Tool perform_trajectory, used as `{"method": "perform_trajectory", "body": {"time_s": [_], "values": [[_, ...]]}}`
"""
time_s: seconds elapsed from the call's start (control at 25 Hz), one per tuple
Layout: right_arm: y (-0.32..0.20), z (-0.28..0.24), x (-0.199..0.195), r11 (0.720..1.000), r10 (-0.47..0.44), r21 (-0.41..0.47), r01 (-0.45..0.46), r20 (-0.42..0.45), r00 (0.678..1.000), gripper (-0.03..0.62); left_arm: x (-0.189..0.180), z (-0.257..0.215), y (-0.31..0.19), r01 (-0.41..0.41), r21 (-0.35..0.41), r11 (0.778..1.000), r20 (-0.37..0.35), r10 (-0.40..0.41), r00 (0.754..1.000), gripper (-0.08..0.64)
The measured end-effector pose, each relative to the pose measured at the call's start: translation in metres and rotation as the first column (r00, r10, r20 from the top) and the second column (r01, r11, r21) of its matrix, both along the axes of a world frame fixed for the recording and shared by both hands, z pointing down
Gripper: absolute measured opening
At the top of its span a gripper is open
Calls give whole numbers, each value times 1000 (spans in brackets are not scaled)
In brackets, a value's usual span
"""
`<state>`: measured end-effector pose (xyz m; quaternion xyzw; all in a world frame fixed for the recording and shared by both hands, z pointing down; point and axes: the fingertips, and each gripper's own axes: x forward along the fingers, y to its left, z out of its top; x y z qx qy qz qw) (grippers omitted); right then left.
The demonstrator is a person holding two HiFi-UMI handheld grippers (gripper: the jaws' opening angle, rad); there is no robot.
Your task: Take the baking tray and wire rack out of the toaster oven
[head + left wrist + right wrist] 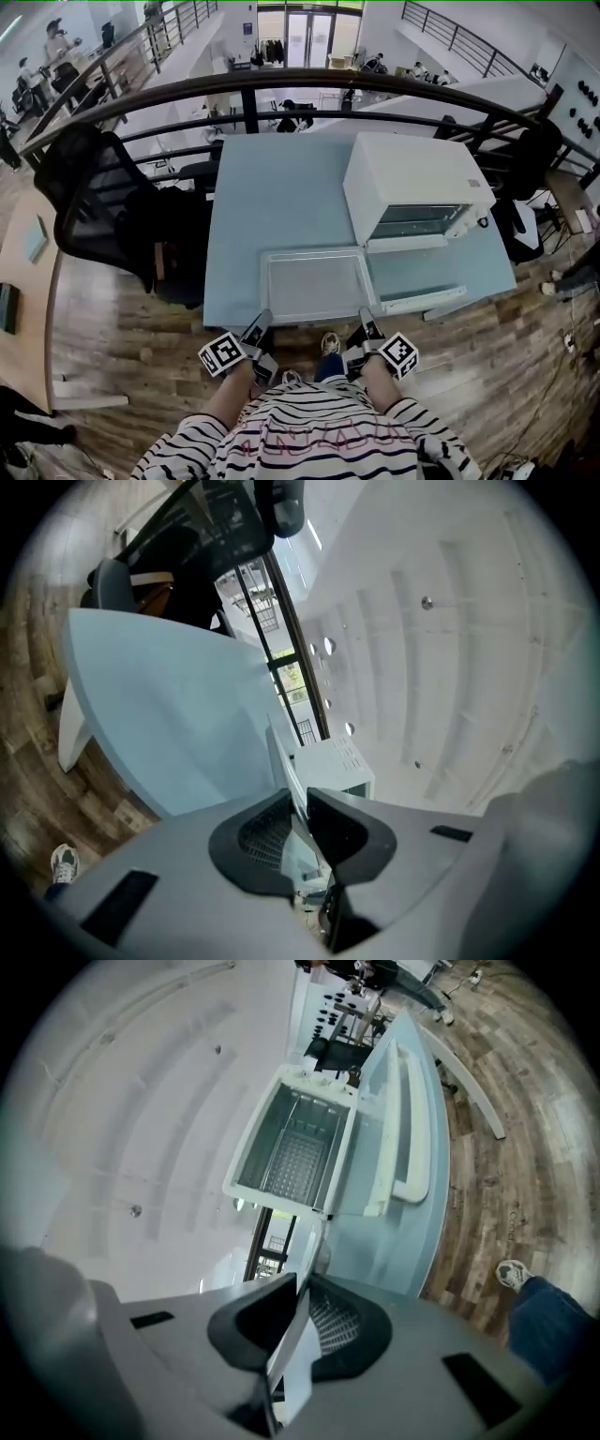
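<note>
A pale rectangular baking tray (314,286) sits level over the front of the light blue table (272,187), just left of the white toaster oven (412,183). The oven's door (412,272) hangs open. My left gripper (258,330) is shut on the near-left rim of the tray and my right gripper (367,328) on the near-right rim. In the left gripper view the thin tray rim (281,766) runs between the pads of that gripper (298,799). The right gripper (302,1288) pinches the rim too, and beyond it the wire rack (292,1162) lies inside the open oven (253,1162).
A black office chair (94,187) stands left of the table, beside a wooden desk (23,253). A dark railing (281,84) curves behind the table. The oven door's handle (427,302) juts past the table's front edge. Wood floor lies underfoot.
</note>
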<state>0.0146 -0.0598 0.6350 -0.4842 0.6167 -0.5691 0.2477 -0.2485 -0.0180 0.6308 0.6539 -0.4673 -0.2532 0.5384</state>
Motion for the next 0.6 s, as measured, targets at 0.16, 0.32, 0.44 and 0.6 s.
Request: {"method": "perform_trajectory", "body": {"time_s": [0.16,0.32,0.44,0.6], "values": [[-17,3,-34,998,-66,-9,66,-9,998,57,-32,2,-4,60,6,998,3,-60,998,55],[-37,6,-58,994,-107,-18,107,-8,994,57,-53,5,-14,108,-1,994,8,-108,994,55],[-57,10,-68,993,-114,-19,114,-13,993,57,-63,10,-29,131,-4,991,2,-131,991,55],[-84,14,-79,993,-117,-28,116,-10,993,57,-74,13,-58,150,-7,989,2,-150,989,55]]}}
